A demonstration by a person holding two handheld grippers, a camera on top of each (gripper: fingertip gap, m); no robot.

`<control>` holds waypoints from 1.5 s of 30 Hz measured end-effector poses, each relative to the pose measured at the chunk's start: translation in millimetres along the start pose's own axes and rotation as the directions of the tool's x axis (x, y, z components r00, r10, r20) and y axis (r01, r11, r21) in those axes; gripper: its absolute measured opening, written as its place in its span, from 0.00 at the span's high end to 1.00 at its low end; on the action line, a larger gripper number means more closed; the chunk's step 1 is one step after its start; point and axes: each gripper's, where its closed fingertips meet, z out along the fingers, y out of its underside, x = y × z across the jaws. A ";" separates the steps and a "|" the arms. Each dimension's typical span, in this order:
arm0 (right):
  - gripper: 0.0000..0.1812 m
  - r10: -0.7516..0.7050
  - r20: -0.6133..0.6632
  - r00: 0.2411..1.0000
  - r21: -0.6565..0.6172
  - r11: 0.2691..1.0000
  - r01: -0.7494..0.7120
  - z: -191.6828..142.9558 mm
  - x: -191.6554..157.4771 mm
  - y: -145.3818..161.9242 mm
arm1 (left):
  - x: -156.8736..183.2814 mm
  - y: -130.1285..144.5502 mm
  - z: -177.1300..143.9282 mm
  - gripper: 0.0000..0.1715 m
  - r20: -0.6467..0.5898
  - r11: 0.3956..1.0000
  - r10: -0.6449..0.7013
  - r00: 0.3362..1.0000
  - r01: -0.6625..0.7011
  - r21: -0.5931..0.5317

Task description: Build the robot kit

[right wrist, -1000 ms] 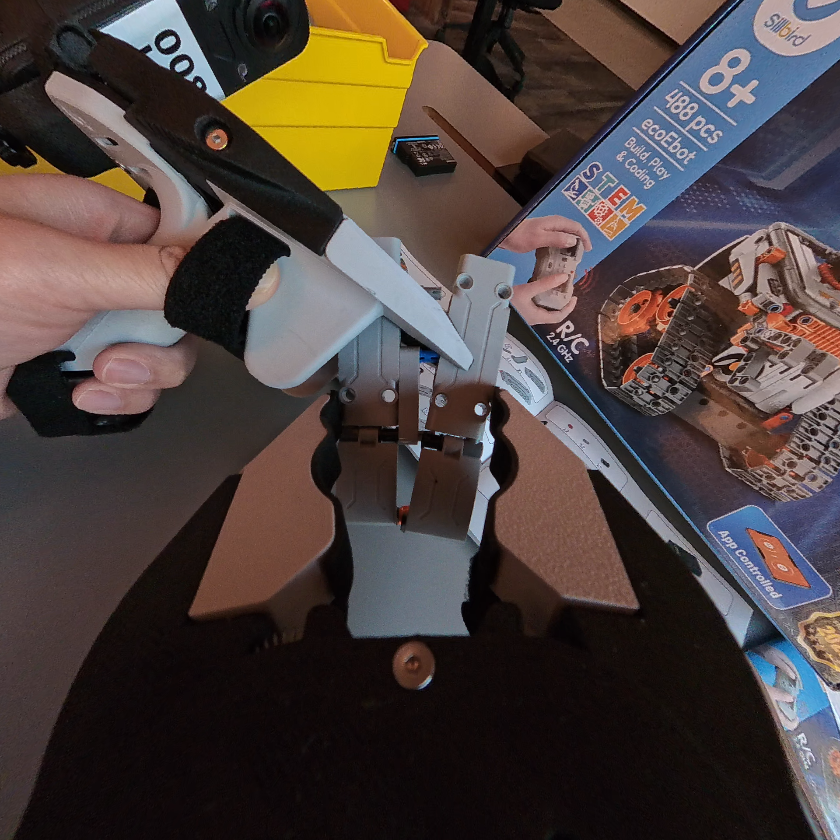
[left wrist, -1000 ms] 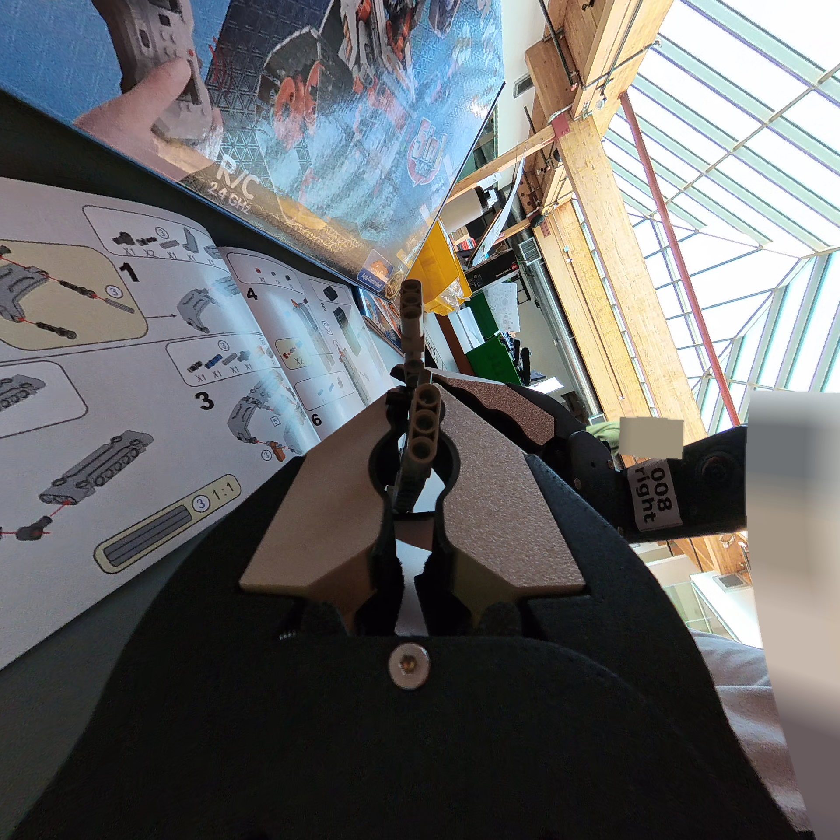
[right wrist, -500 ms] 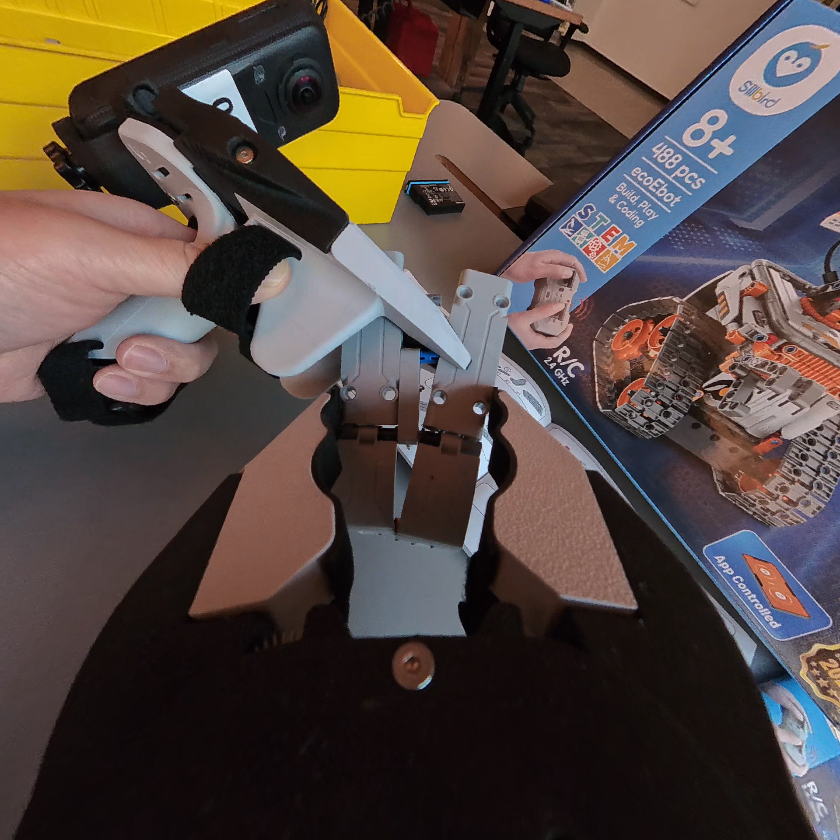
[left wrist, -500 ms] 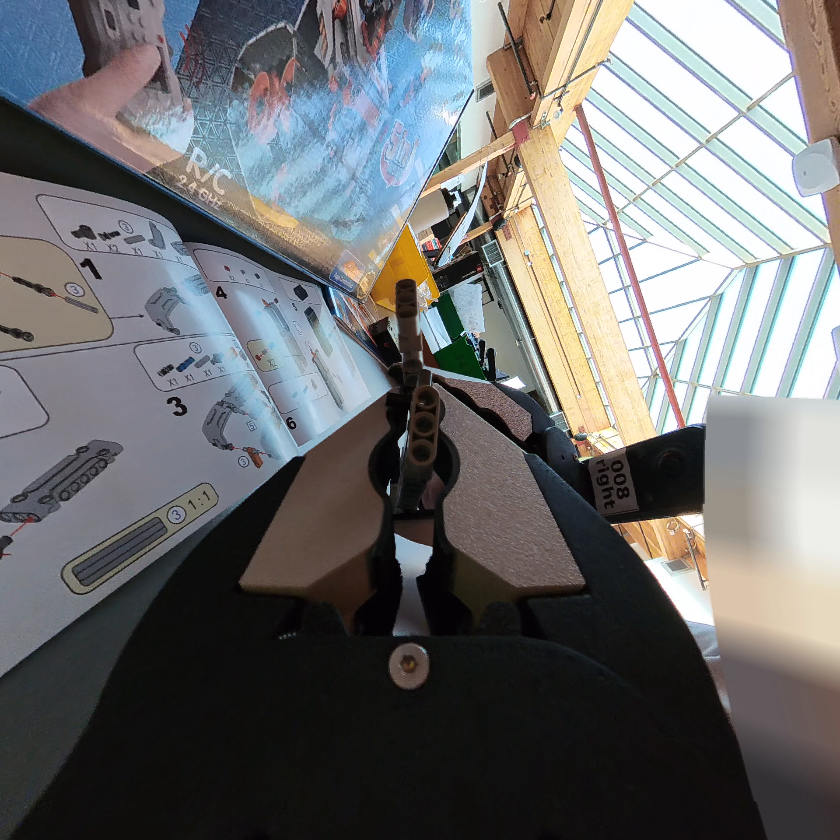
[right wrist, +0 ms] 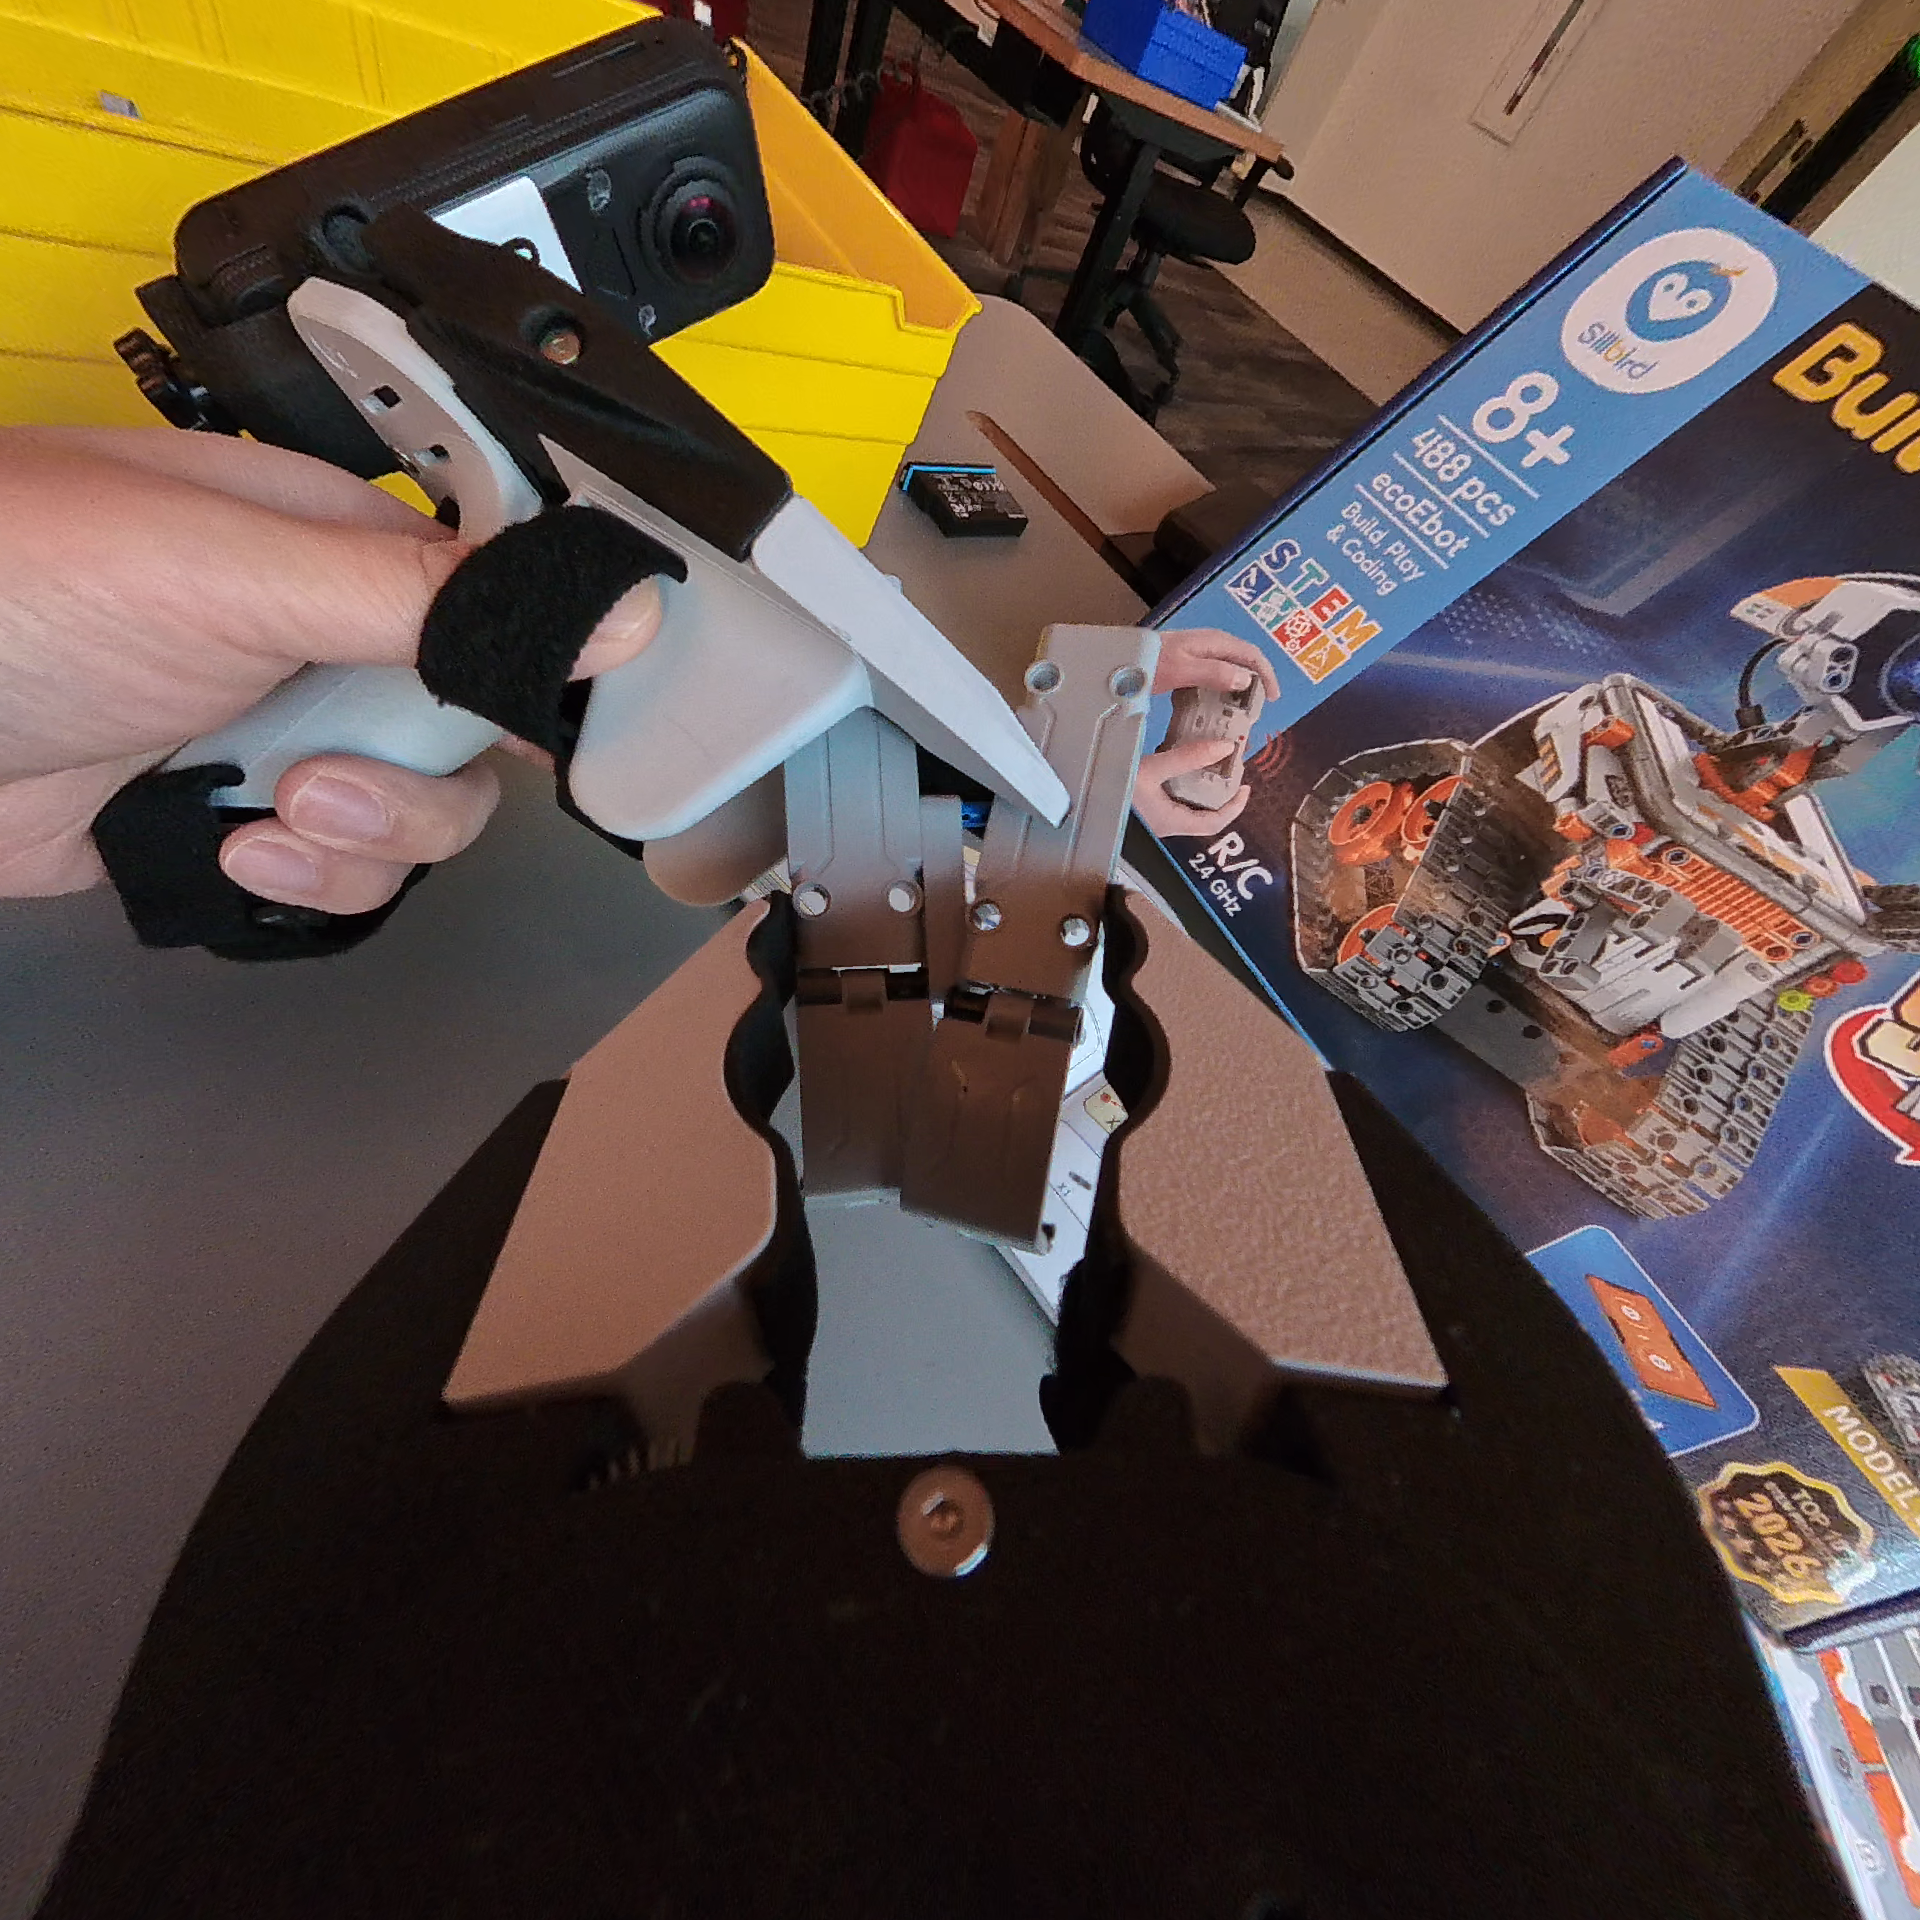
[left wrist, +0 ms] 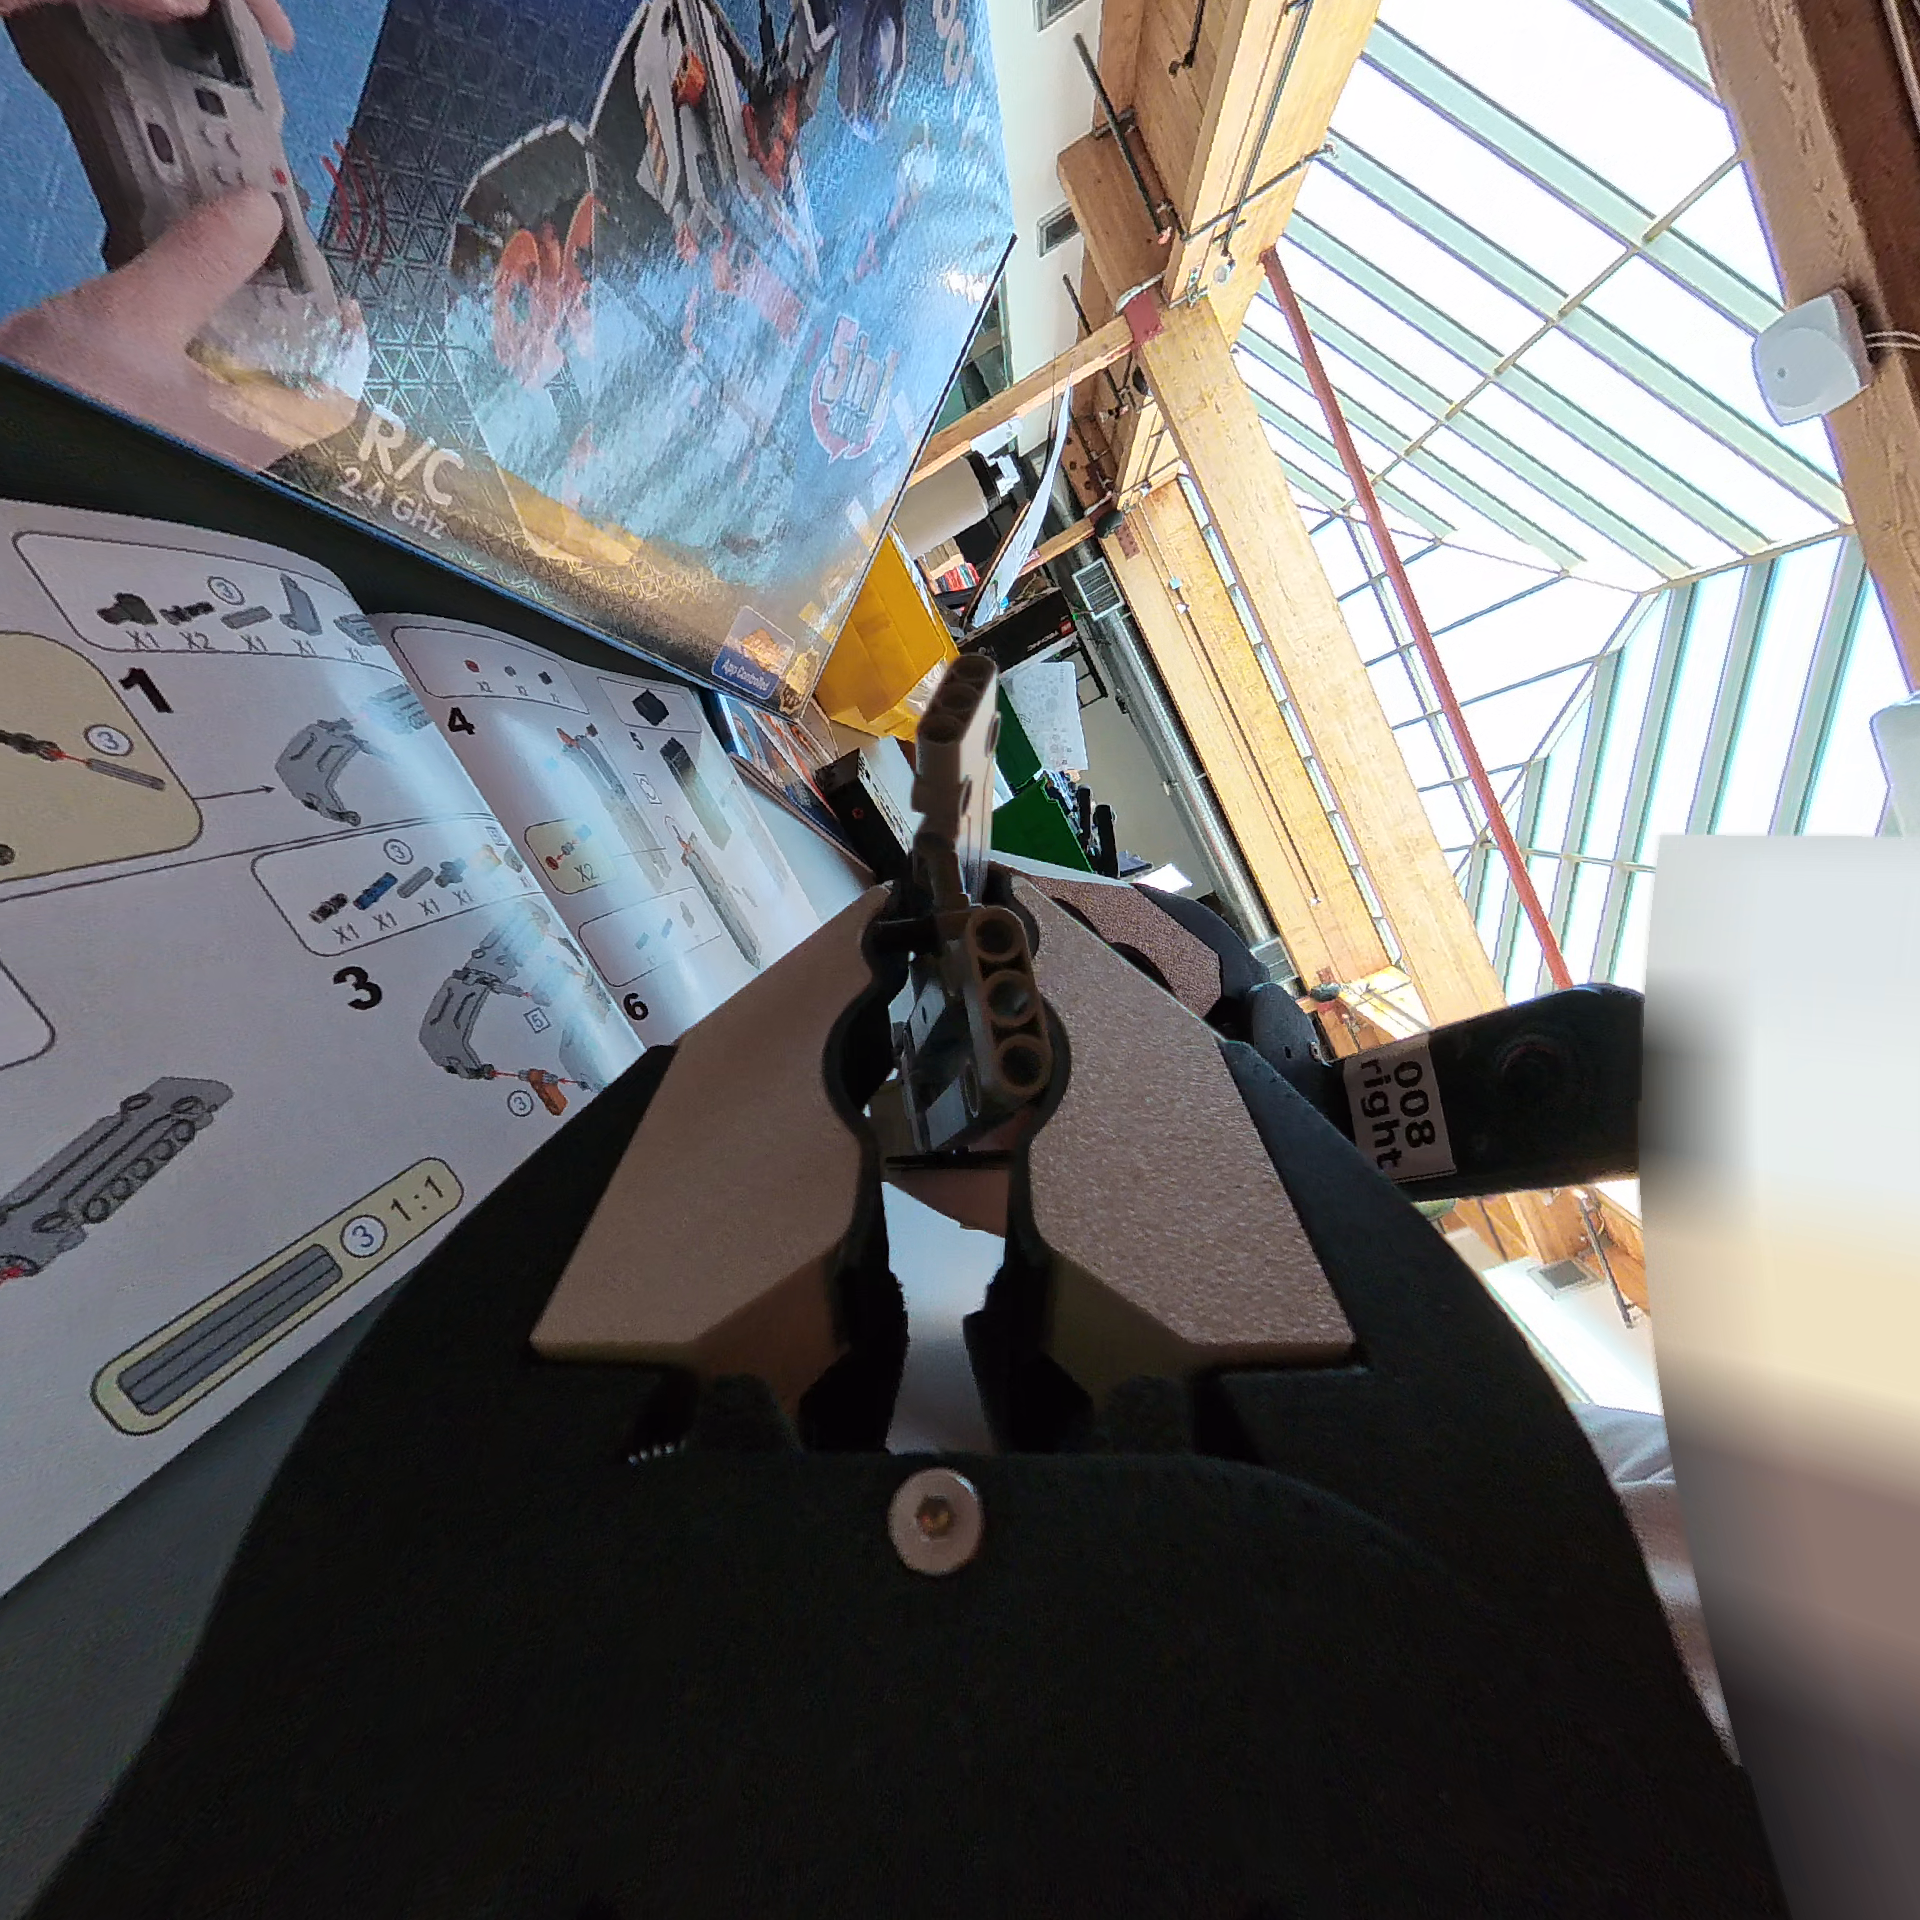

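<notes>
My left gripper (left wrist: 951, 935) is shut on the edge of a grey building-brick assembly (left wrist: 971, 1023), seen edge-on with a holed beam end sticking up. In the right wrist view my right gripper (right wrist: 940, 935) is shut on the lower part of the same grey panel assembly (right wrist: 914, 1070). Its right-hand panel sits slightly askew from the left one. The left gripper (right wrist: 831, 644), held by a hand (right wrist: 156, 644), pinches the assembly's upper part from the left. The right gripper (left wrist: 1195, 935) shows just behind the assembly in the left wrist view.
An open instruction booklet (left wrist: 312, 935) lies on the grey table (right wrist: 260, 1143). A large blue toy box (right wrist: 1558, 727) leans on the right, also in the left wrist view (left wrist: 623, 260). A yellow bin (right wrist: 831, 353) and a small black block (right wrist: 961, 499) sit behind. The grippers are tip to tip, or close to it.
Both grippers stay clamped on the assembly. Its right-hand panel has twisted out of line with the left one, and the assembly now shows more of its side in the left wrist view.
</notes>
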 end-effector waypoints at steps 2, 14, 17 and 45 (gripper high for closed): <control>0.68 -0.008 -0.003 1.000 -0.004 1.000 0.008 0.0 0.1 0.6 | 0.3 0.7 0.2 0.92 0.002 1.000 0.008 1.000 -0.008 -0.007; 0.65 0.095 0.089 0.992 0.051 0.994 -0.100 0.6 -1.4 1.8 | 2.4 1.4 -0.2 0.94 -0.048 0.999 -0.053 0.997 0.053 0.000; 0.65 0.087 0.117 0.989 0.068 0.993 -0.095 -1.1 -2.5 1.0 | 3.5 1.0 -0.8 0.95 -0.044 0.999 -0.035 0.998 0.035 0.000; 0.84 0.593 0.770 0.236 -0.179 0.555 -0.812 -58.4 36.6 -0.8 | 41.4 60.8 19.0 0.97 -0.209 0.897 0.196 0.958 -0.261 -0.356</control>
